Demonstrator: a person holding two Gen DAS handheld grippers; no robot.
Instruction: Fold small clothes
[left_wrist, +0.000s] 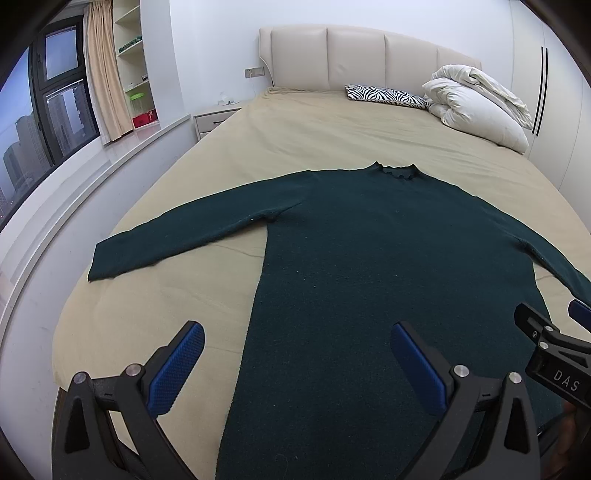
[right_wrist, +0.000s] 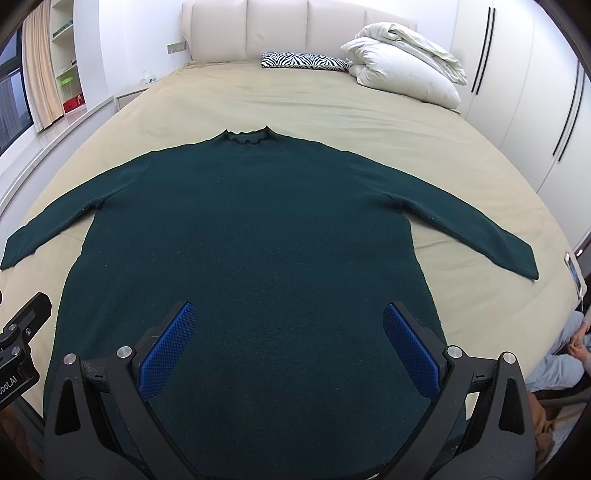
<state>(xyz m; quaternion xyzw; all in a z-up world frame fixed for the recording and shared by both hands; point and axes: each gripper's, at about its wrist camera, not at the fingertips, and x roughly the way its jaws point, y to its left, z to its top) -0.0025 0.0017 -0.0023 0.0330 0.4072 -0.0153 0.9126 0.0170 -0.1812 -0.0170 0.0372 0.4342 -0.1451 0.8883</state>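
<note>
A dark green long-sleeved sweater (left_wrist: 369, 258) (right_wrist: 251, 229) lies flat on the bed, collar at the far end and both sleeves spread outwards. My left gripper (left_wrist: 297, 341) hovers open above the sweater's lower left part, its left finger over the sheet and its right finger over the cloth. My right gripper (right_wrist: 290, 323) is open above the lower middle of the sweater, with nothing between its blue pads (right_wrist: 170, 350). Each gripper also shows at the edge of the other's view: the right gripper (left_wrist: 554, 332) and the left gripper (right_wrist: 18, 339).
The beige bed sheet (left_wrist: 332, 122) stretches to a padded headboard (left_wrist: 354, 55). A zebra-print pillow (right_wrist: 303, 61) and a folded white duvet (right_wrist: 402, 62) lie at the far right. A phone (right_wrist: 573, 273) sits on the bed's right edge, beside a seated person's legs (right_wrist: 561, 354).
</note>
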